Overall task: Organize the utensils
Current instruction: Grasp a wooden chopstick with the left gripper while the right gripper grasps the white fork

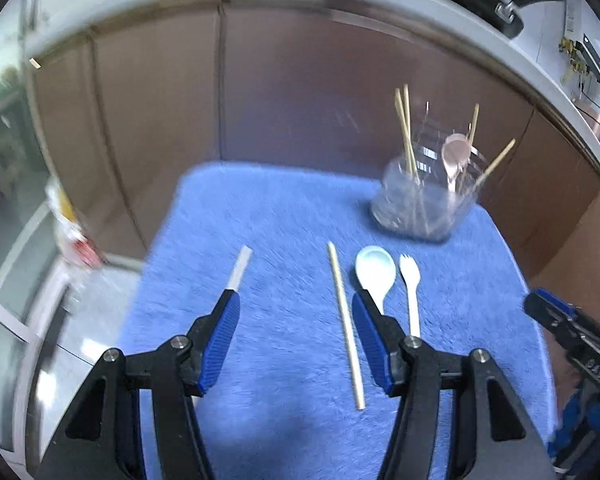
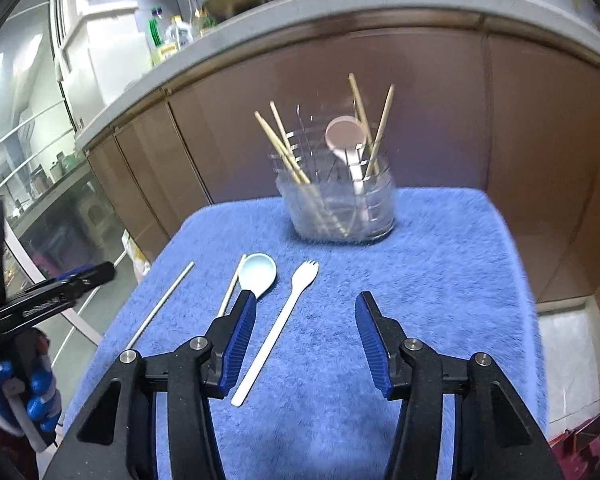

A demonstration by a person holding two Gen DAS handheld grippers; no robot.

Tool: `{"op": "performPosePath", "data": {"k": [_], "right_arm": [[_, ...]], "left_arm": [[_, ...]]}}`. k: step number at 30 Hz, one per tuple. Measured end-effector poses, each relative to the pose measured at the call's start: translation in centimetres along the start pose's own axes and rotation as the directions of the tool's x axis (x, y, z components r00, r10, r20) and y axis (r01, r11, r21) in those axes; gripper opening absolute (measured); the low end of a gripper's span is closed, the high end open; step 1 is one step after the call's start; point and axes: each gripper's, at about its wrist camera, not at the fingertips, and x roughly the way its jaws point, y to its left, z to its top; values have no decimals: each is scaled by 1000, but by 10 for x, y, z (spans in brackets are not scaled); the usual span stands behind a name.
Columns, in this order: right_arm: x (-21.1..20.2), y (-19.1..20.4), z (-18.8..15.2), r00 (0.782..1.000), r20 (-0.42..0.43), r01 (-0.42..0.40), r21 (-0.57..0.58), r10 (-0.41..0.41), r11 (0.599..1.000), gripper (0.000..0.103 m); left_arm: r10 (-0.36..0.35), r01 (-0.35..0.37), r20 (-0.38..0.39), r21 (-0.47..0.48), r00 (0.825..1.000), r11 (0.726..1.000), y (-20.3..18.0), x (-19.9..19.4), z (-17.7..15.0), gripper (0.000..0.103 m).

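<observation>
So we're sitting between picks here, I think. The holder (image 2: 338,204) at the far end of the blue mat (image 2: 440,280) is already carrying several chopsticks and a pink spoon, while four things are lying loose nearer us: two chopsticks (image 1: 345,326), a pale spoon (image 2: 258,274) and a white fork (image 2: 278,330).

Both grippers are hanging wide open above the mat with nothing in them and nothing touching the pads. The left gripper (image 1: 294,344) is lining up roughly over one chopstick, which is showing between its fingers; the other stick (image 1: 239,268) is poking out past its left fingertip. The right gripper (image 2: 304,344) is framing the fork handle just inside its left finger.

Next move, I'm guessing, is dropping straight down and pinching. Those thin sticks are sinking into the plush pile, so the fingers are probably needing to press in low.
</observation>
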Motion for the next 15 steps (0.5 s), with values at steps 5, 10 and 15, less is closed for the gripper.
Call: {"op": "performPosePath", "data": {"k": [5,10,15], "right_arm": [[43,-10,7,996,-83,-41,30,43,999,44],[89,-7,16,979,-187,-74,41,80,996,27],[133,1,22,945,-312,-83,62,99,995,22]], "left_arm": [[-65,64,-121,-14,991,998,-3,49,7,56],[-84,95,-207,44,975,995,-18,81,12,55],[-63,91,-299,81,952,992,-29,107,19,44]]}}
